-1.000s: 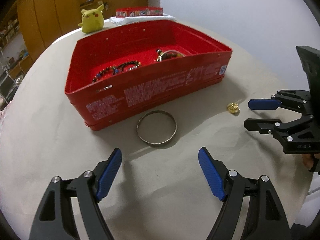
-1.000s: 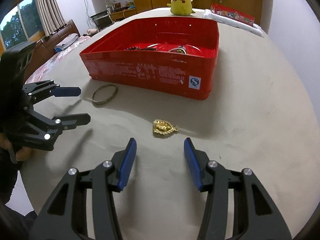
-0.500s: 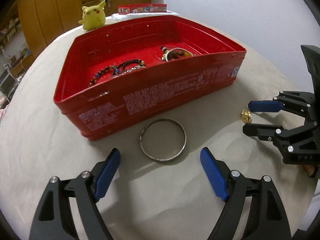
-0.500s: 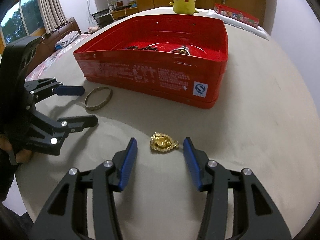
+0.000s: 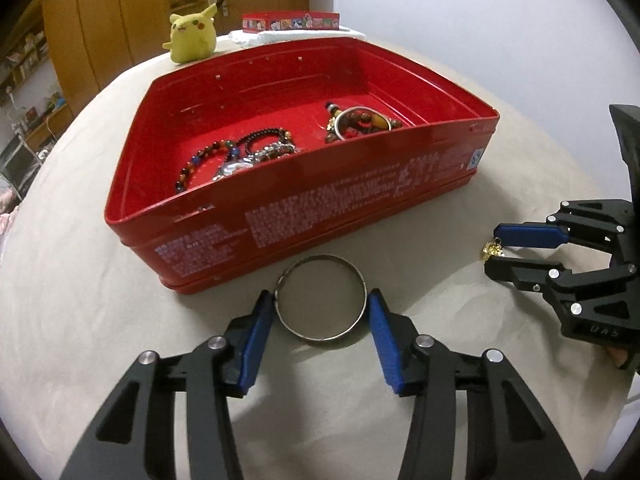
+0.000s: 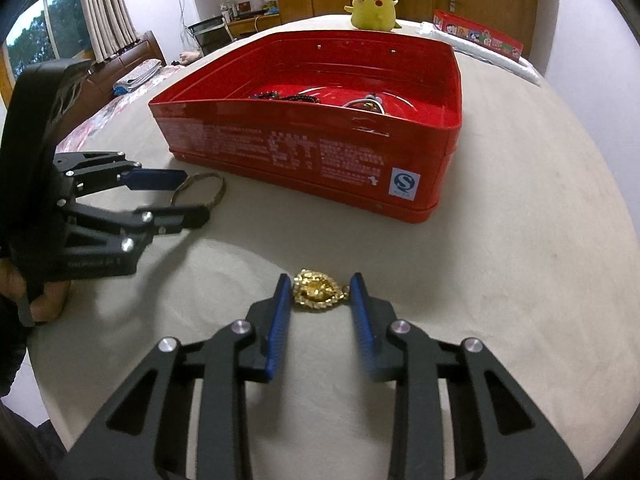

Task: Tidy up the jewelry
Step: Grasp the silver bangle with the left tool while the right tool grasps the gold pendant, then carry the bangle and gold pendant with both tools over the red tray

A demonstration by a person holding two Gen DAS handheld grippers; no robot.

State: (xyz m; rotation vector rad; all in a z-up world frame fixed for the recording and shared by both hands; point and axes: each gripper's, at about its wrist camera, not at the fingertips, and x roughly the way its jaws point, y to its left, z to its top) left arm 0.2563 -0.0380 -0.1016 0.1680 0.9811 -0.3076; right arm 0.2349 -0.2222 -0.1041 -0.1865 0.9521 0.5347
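A silver bangle lies on the beige table just in front of the red tin box. My left gripper is open, its blue pads on either side of the bangle, at table level. A gold pendant lies on the table between the pads of my right gripper, which is open and close around it. The bangle and left gripper also show in the right wrist view; the pendant and right gripper show in the left wrist view.
The red box holds beaded bracelets and a ring of beads. A yellow Pikachu plush and a small red carton on a white cloth sit at the table's far edge. A bed and chairs stand beyond the table.
Both grippers moved forward and down to the table. The left now straddles the bangle and the right straddles the gold pendant; both jaws have narrowed.
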